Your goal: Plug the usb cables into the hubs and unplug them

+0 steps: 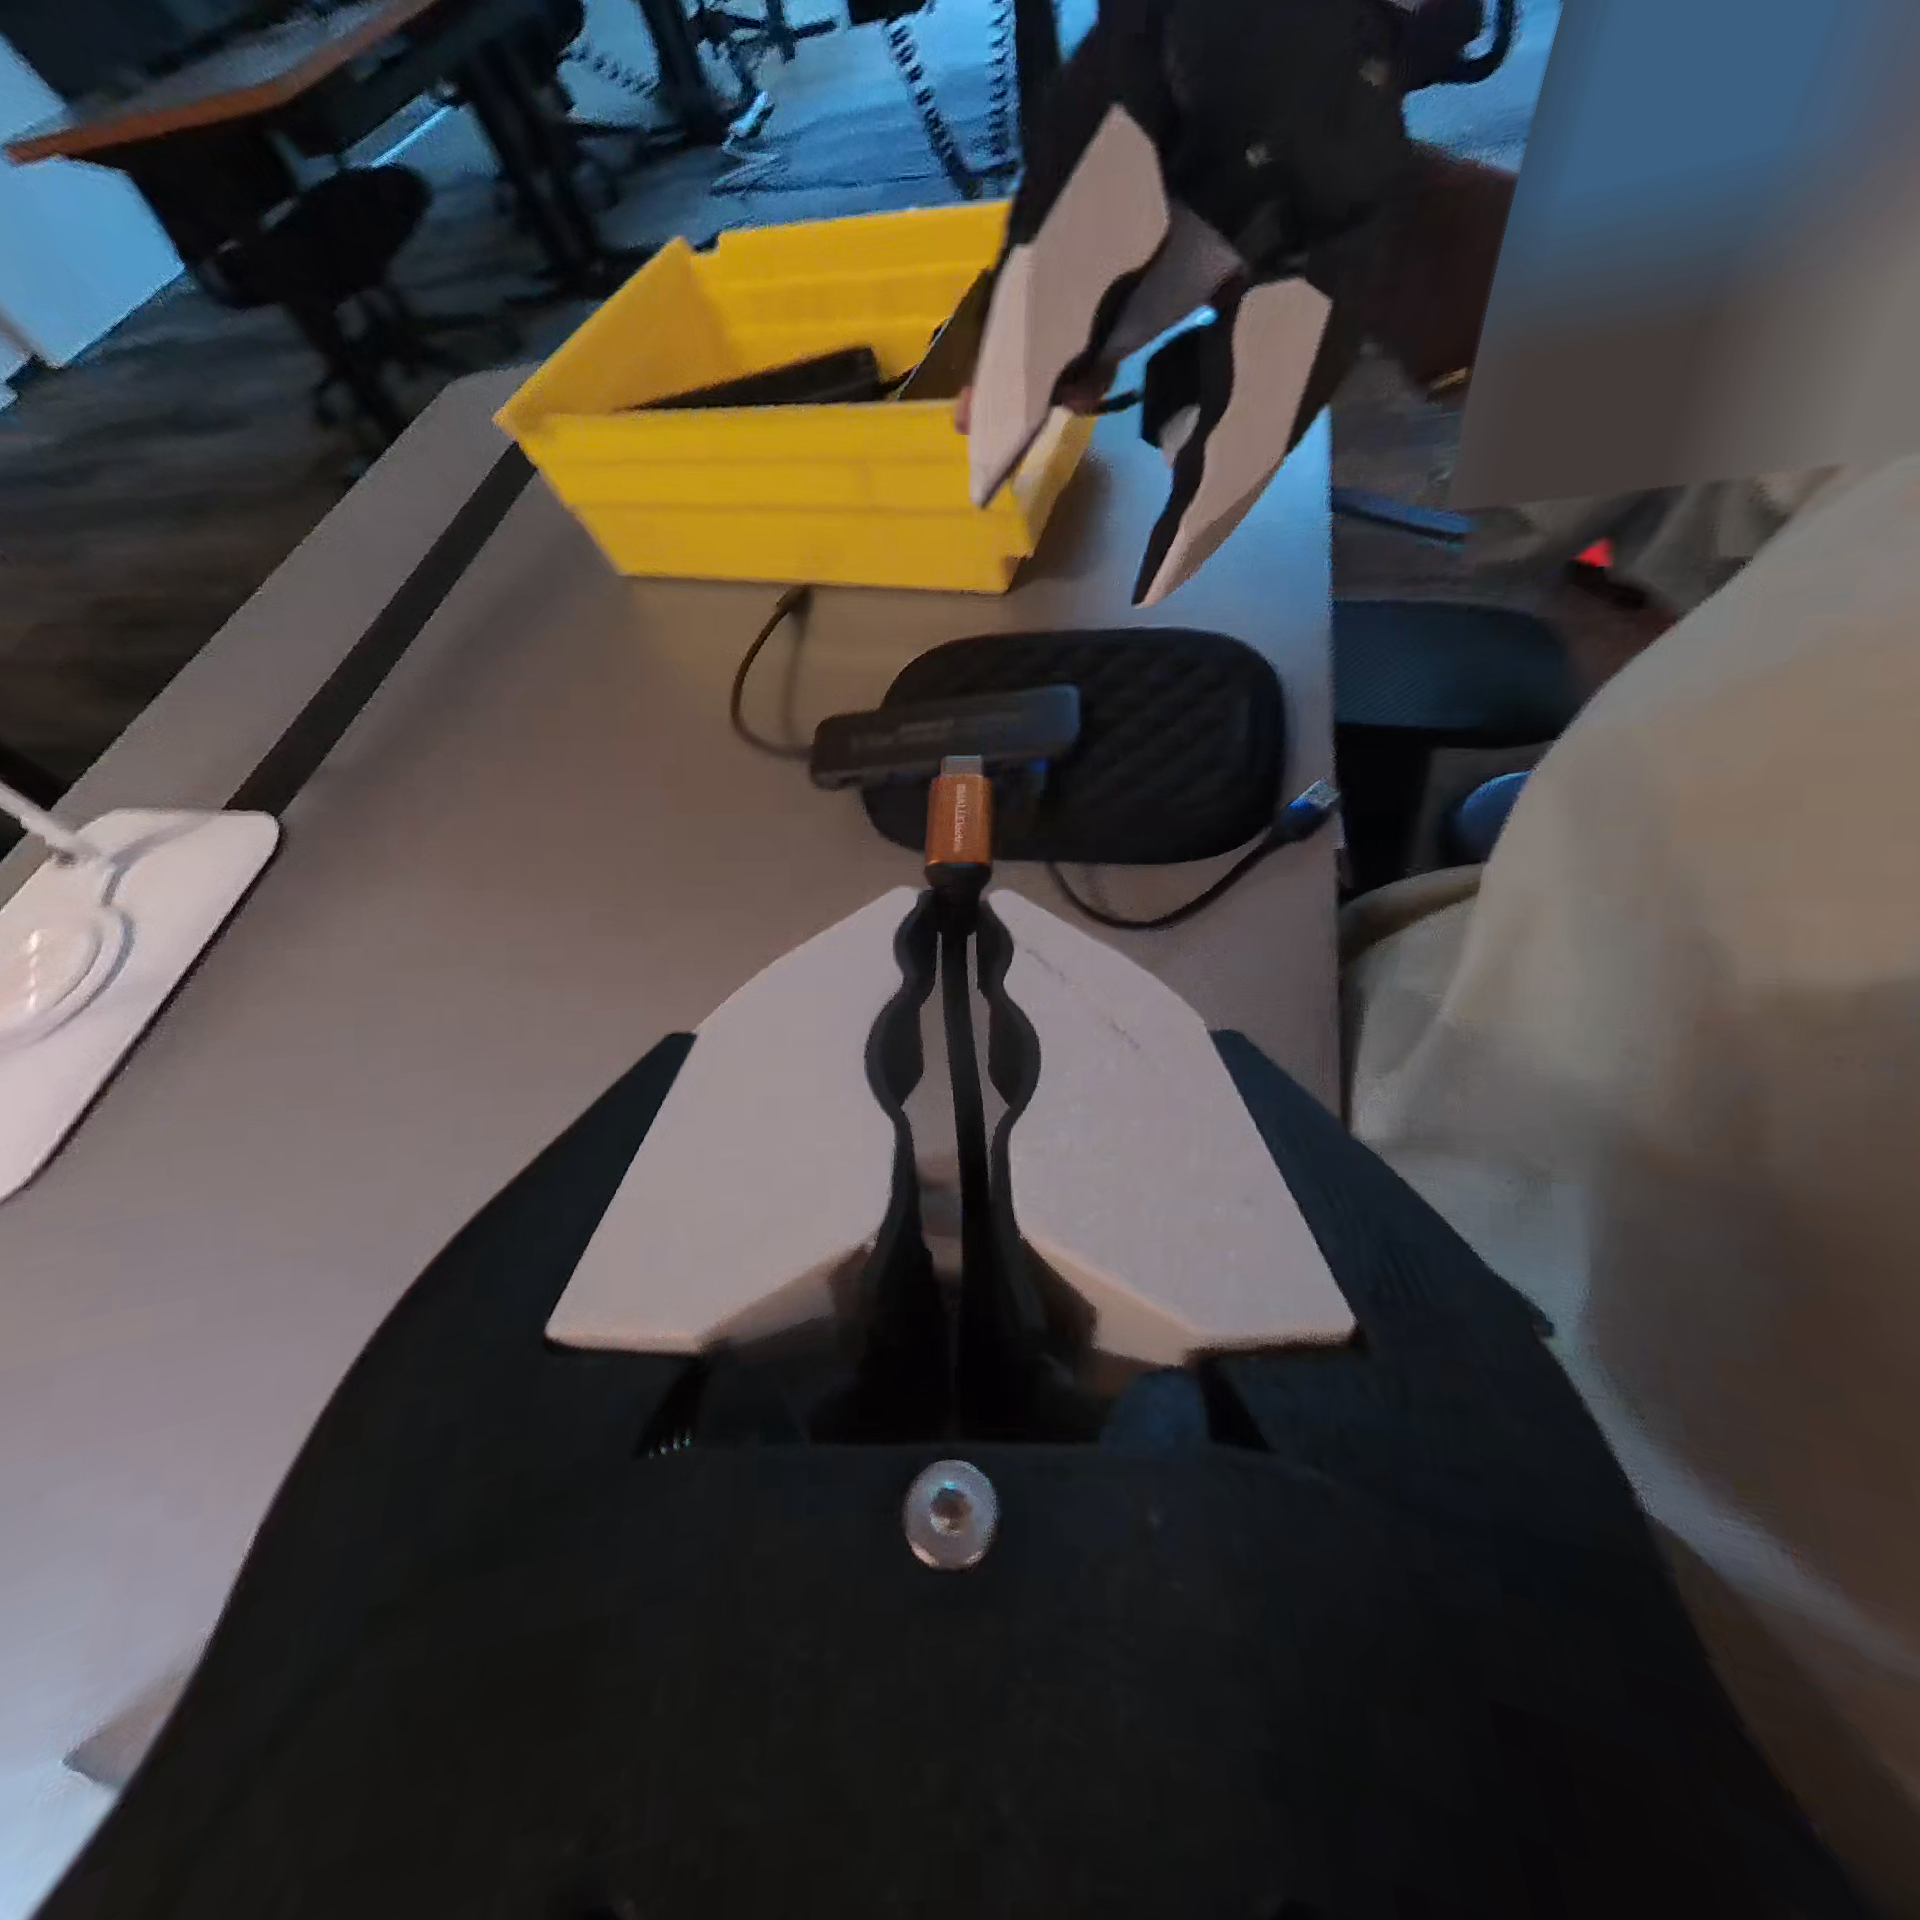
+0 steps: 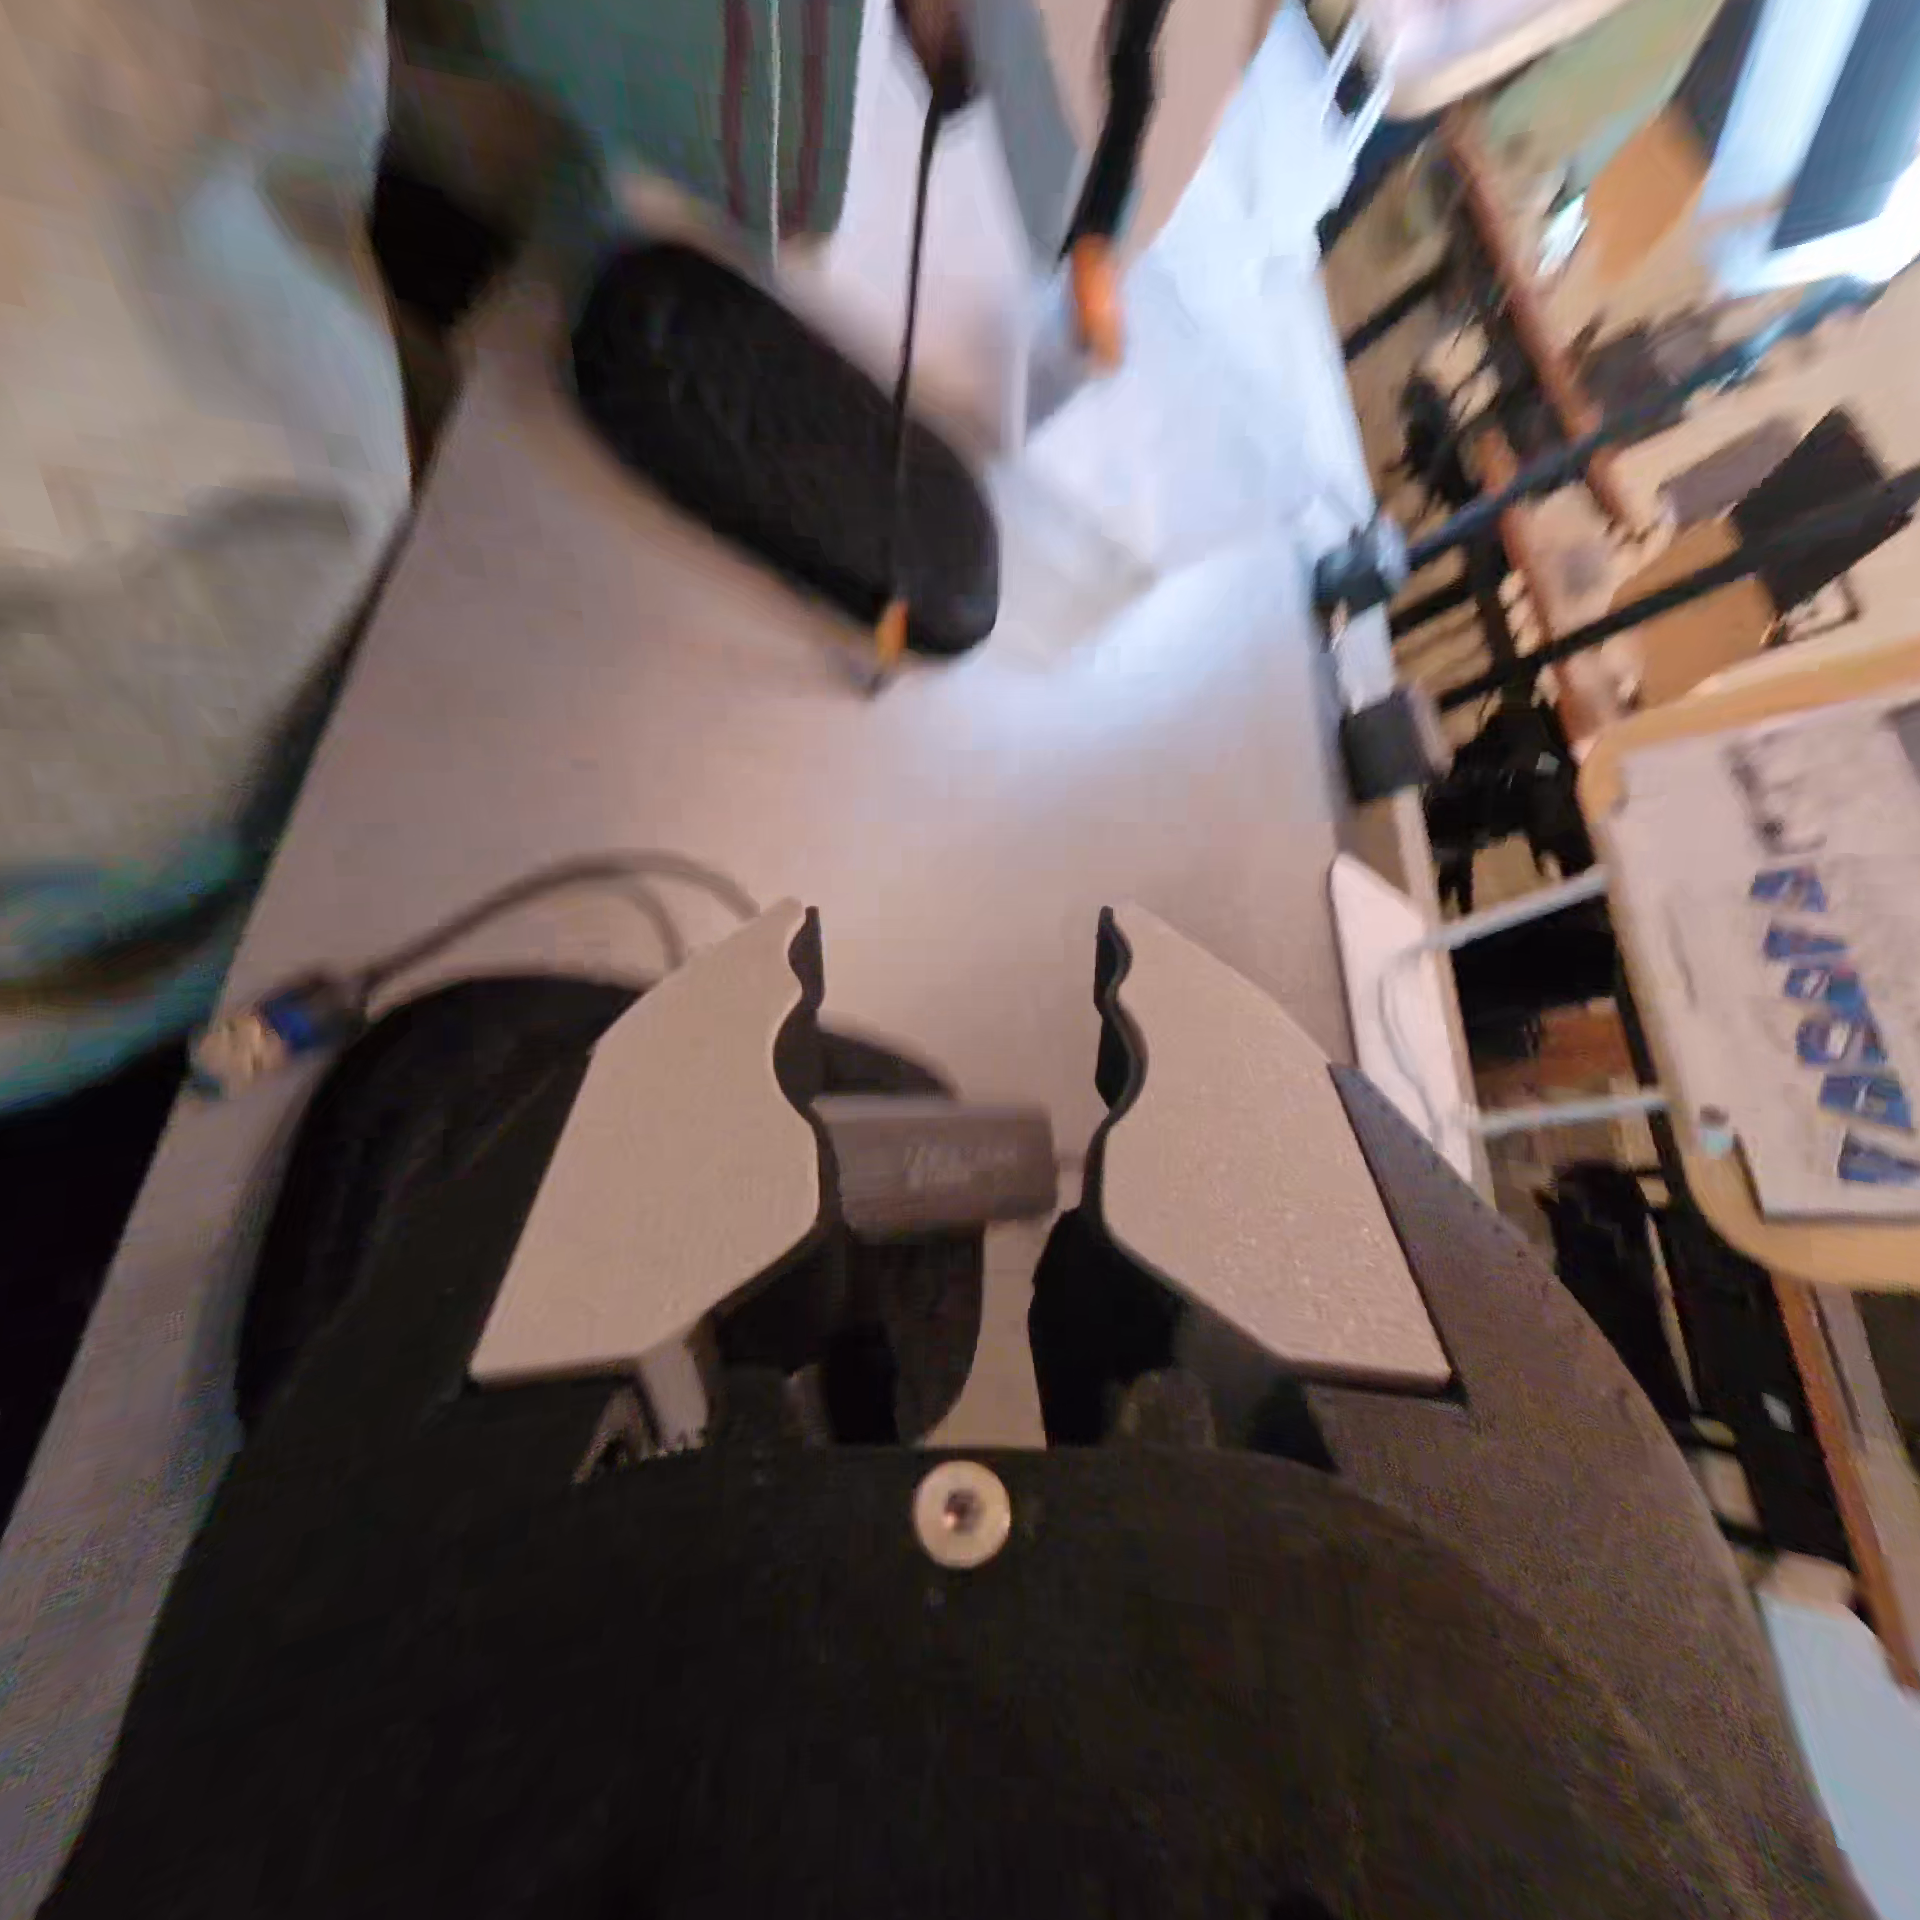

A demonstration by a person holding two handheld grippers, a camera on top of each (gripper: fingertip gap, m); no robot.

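My left gripper (image 1: 954, 894) is shut on a black cable just behind its orange USB plug (image 1: 958, 826). The plug's metal tip points at the side of a dark stick-shaped hub (image 1: 945, 732) that lies on a black ribbed pouch (image 1: 1153, 748). In the right wrist view the orange plug (image 2: 890, 623) shows far off and blurred, apart from the hub (image 2: 940, 1169). My right gripper (image 2: 956, 914) is open and empty, with the hub seen below between its fingers. In the left wrist view it (image 1: 1081, 530) hangs in the air beyond the hub.
A yellow bin (image 1: 790, 468) holding dark items stands at the far end of the grey table (image 1: 468, 883). A white lamp base (image 1: 104, 966) sits at the left. A blue USB plug (image 1: 1314, 802) lies at the table's right edge, beside a person's beige clothing (image 1: 1662, 935).
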